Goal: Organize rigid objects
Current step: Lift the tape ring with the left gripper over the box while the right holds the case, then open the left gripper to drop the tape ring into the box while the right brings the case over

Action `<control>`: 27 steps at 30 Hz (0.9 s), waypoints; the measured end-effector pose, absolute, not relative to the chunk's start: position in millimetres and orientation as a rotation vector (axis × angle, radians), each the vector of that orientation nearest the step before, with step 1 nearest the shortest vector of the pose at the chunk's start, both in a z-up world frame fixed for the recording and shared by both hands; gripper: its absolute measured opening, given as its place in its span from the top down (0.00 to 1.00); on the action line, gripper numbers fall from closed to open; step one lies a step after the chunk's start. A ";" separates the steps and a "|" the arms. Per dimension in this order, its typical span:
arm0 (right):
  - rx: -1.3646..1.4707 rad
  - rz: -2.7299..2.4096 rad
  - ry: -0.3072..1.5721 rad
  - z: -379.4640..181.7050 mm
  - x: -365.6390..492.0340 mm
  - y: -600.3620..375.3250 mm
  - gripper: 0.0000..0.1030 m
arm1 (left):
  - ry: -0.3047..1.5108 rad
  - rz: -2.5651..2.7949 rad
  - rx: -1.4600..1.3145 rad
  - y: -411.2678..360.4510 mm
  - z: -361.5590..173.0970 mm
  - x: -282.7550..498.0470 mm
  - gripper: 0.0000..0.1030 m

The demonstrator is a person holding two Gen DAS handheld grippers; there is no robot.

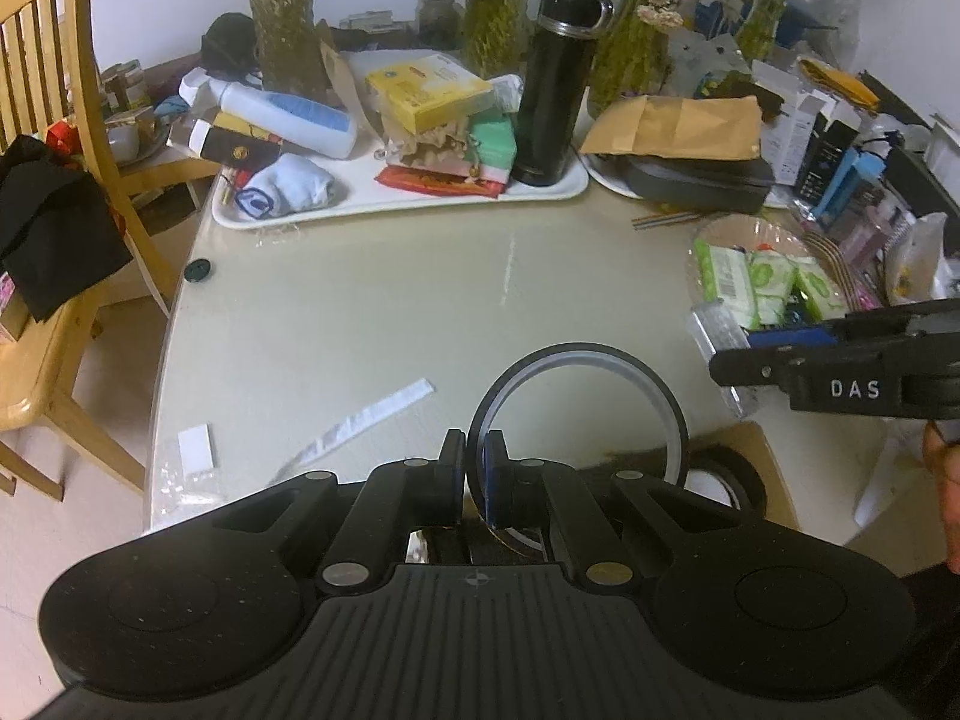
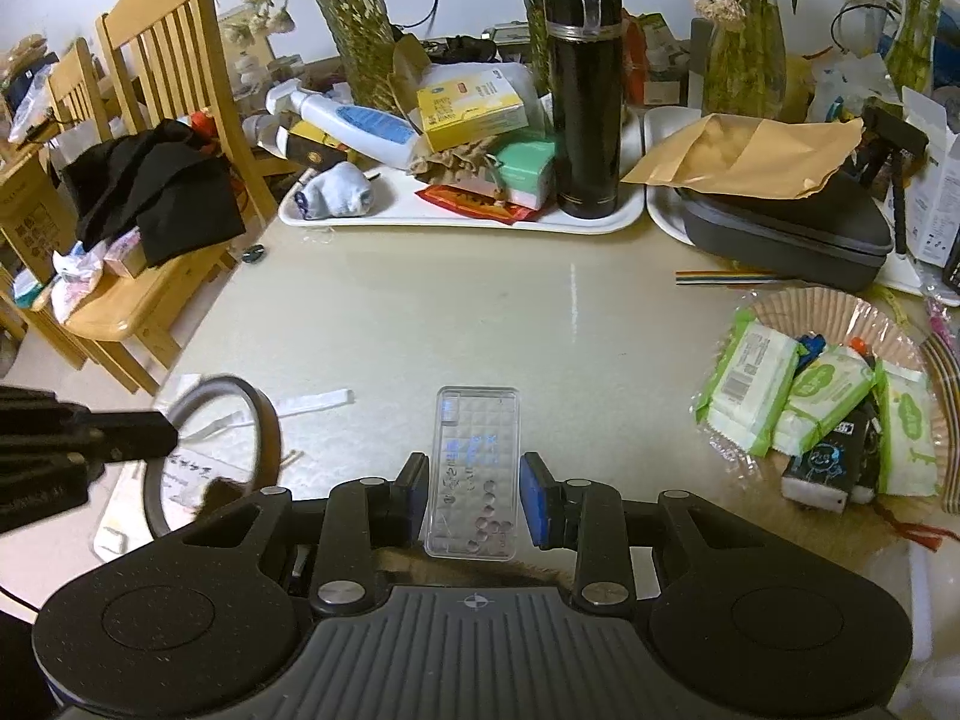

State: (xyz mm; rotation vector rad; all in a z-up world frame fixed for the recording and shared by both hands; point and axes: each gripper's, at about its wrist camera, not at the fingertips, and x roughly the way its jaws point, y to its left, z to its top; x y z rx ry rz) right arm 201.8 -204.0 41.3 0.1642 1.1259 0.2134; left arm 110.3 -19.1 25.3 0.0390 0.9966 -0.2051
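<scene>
Tongs first: my left tongs (image 1: 475, 456) are pinched tight on the rim of one tape ring (image 1: 576, 414), held upright above the counter (image 1: 390, 312). My right tongs (image 2: 474, 489) clamp one clear plastic case (image 2: 474, 468) by its long sides. I count two white trays (image 2: 456, 219) at twelve o'clock, one black flask (image 2: 585, 90) standing on the left tray, and three green wipe packs (image 2: 750, 387) at two o'clock.

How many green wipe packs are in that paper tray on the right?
3, side by side in the paper tray: left pack, middle pack, right pack. More may be hidden beneath them.
</scene>
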 end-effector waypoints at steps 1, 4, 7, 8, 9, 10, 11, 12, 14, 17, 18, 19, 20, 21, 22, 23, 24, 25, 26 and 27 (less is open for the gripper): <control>0.169 0.217 1.125 43.1 199.6 -202.9 0.66 | 0.998 -0.209 0.041 -19.0 25.0 107.9 0.94; 0.171 0.227 1.121 46.4 193.1 -198.0 0.66 | 1.006 -0.218 0.046 -20.0 23.7 102.1 0.94; 0.166 0.233 1.124 46.9 187.2 -193.5 0.66 | 1.017 -0.222 0.051 -20.7 22.0 97.2 0.94; 0.163 0.235 1.125 47.0 185.2 -192.3 0.66 | 1.022 -0.224 0.053 -20.8 21.6 95.5 0.94; 0.161 0.238 1.126 47.5 183.0 -190.8 0.66 | 1.027 -0.224 0.054 -20.8 21.2 94.4 0.94; 0.161 0.239 1.125 47.9 181.1 -190.1 0.66 | 1.034 -0.225 0.057 -20.9 20.5 93.1 0.94; 0.159 0.241 1.125 48.2 178.9 -188.9 0.66 | 1.042 -0.226 0.063 -21.2 19.6 91.7 0.94; 0.159 0.243 1.126 48.4 176.2 -188.1 0.66 | 1.046 -0.225 0.066 -21.4 18.6 90.3 0.94; 0.158 0.252 1.128 48.9 170.9 -185.4 0.66 | 1.058 -0.227 0.073 -21.3 16.5 86.5 0.94; 0.153 0.263 1.132 49.1 164.3 -180.4 0.66 | 1.083 -0.227 0.089 -21.1 12.9 82.5 0.94; 0.151 0.268 1.133 49.0 162.7 -178.9 0.66 | 1.089 -0.229 0.095 -21.5 11.6 81.2 0.94; 0.149 0.272 1.135 49.1 161.5 -177.2 0.66 | 1.095 -0.234 0.099 -21.9 10.4 80.2 0.93; 0.146 0.277 1.137 48.8 160.3 -175.4 0.65 | 1.098 -0.240 0.102 -22.4 9.4 79.9 0.92; 0.141 0.281 1.138 48.4 159.5 -174.0 0.65 | 1.097 -0.246 0.105 -23.1 9.3 80.1 0.91; 0.138 0.281 1.140 47.8 159.0 -173.1 0.65 | 1.093 -0.252 0.103 -23.3 9.9 80.4 0.91; 0.136 0.280 1.142 47.3 158.9 -172.7 0.65 | 1.084 -0.255 0.102 -23.3 11.3 80.2 0.87; 0.136 0.277 1.143 47.2 159.0 -172.9 0.65 | 1.070 -0.256 0.100 -23.4 12.9 80.2 0.69; 0.137 0.276 1.144 47.3 159.2 -173.5 0.66 | 1.052 -0.251 0.098 -23.3 15.1 79.8 0.60; 0.138 0.275 1.143 47.4 159.2 -174.0 0.66 | 1.033 -0.242 0.098 -23.5 17.3 79.2 0.47; 0.139 0.273 1.143 47.1 159.4 -174.3 0.66 | 1.015 -0.234 0.098 -23.7 19.3 79.0 0.45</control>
